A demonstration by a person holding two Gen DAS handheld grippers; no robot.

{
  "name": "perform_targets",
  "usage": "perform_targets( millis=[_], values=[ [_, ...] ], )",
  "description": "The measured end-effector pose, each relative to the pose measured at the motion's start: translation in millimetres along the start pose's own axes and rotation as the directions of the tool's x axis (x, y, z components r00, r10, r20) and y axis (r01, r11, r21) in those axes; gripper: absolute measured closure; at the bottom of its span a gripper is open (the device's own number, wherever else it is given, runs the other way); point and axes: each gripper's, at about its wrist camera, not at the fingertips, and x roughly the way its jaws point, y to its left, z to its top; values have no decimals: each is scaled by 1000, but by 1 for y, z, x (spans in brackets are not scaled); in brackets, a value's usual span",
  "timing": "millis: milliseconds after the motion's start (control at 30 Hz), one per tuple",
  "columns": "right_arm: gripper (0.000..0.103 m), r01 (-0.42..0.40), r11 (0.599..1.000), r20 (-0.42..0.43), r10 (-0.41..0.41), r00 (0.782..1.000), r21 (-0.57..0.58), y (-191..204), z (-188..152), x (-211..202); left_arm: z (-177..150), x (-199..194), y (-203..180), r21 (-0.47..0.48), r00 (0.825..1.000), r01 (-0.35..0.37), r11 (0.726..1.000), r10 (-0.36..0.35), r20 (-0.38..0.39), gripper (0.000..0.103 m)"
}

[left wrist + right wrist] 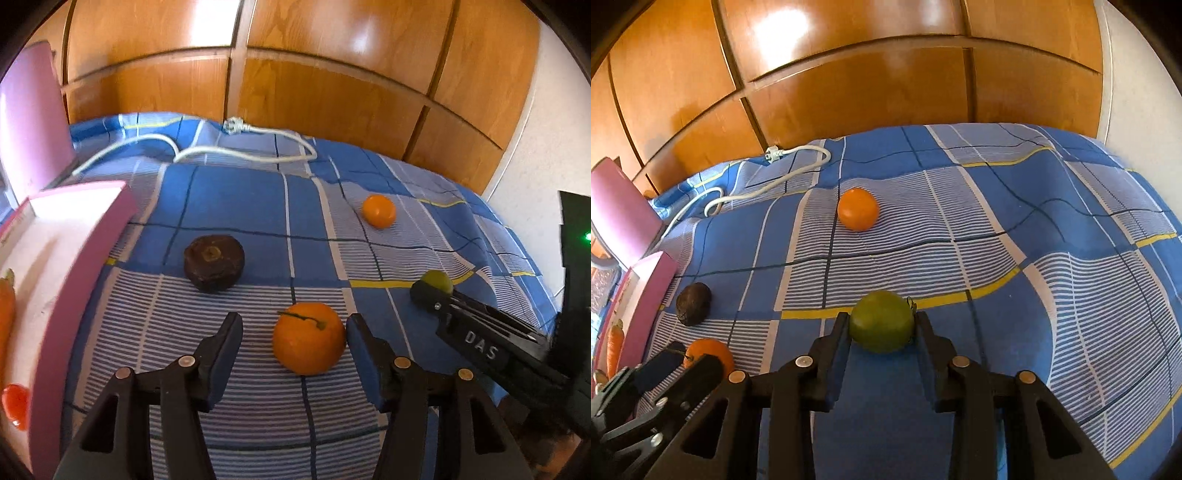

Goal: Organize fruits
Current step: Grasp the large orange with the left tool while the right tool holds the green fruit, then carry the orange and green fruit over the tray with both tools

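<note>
On the bed (pixel 1015 206), covered with a blue checked sheet, several fruits lie well apart. The right gripper (pixel 881 325) has its jaws pinching a green round fruit (pixel 881 320), perhaps a lime or an unripe orange; both pads touch its sides, and the fruit seems to rest on the sheet. The left gripper (pixel 293 338) has its jaws spread around a stemmed orange (pixel 308 338): the right pad is at the peel or just beside it, while the left pad stands clearly apart, so nothing is gripped there yet. A dark brown fruit (pixel 214 263) lies just beyond, and a smaller orange (pixel 378 210) farther back. The pink box (pixel 79 280), at the left, already holds a carrot (pixel 6 314) and something red (pixel 15 406).

The risks, in my judgement: the green fruit is round and smooth, so it may slip out during lifting if the pinch sits below its widest part. The stemmed orange may roll away on the soft sheet if one pad pushes it before the other arrives. The two grippers work near each other and could collide on the way to the box.
</note>
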Motion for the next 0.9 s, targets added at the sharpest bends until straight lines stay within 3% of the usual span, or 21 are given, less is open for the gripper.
perform_targets(
  millis=[100,167,300,533,900],
  values=[
    [68,7,1000,-1,-7,1000,-5,1,-1,1,0,3,2,-15,1000,7,1000,-7,-1,48],
    [68,12,1000,-1,-12,1000,-10,2,-1,1,-1,3,4,-24,1000,15,1000,-14,3,64],
    [68,2,1000,3,-2,1000,-3,1,-2,1,-5,-2,9,-47,1000,9,999,-9,10,65],
    [69,-20,1000,16,20,1000,16,-3,-4,-5,-31,-29,12,-8,998,-51,999,52,36,65],
    [69,-35,993,-21,33,999,-115,28,-35,-27,-67,-65,23,-43,997,-70,997,72,40,65]
  ],
)
